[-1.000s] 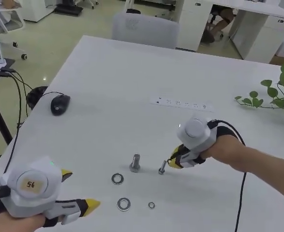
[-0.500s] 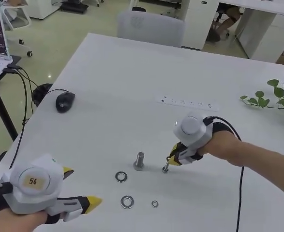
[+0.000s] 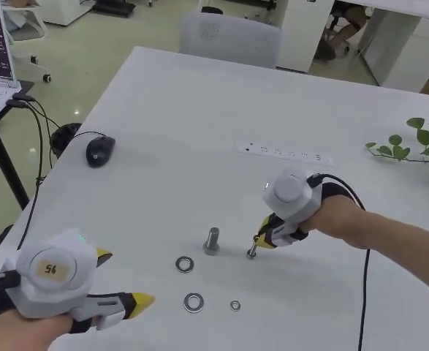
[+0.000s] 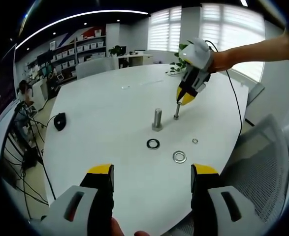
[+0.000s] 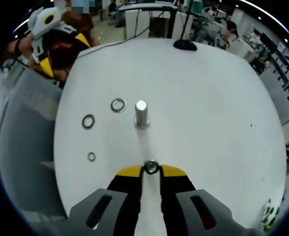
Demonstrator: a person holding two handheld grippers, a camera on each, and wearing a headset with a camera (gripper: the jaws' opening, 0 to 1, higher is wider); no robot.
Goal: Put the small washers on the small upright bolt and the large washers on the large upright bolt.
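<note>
My right gripper view lists right gripper (image 5: 151,172) clamped on small washer (image 5: 151,167) atop small bolt (image 3: 251,252); left gripper (image 4: 151,170) jaws apart.

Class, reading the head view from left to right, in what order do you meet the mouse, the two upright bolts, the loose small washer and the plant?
mouse → large bolt → loose small washer → small bolt → plant

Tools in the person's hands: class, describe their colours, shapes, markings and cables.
Both the left tool and right tool have pale grey bodies, a round white dome on top and black jaws with yellow tips. The left dome bears a sticker reading 56. A black cable runs from the right tool.
</note>
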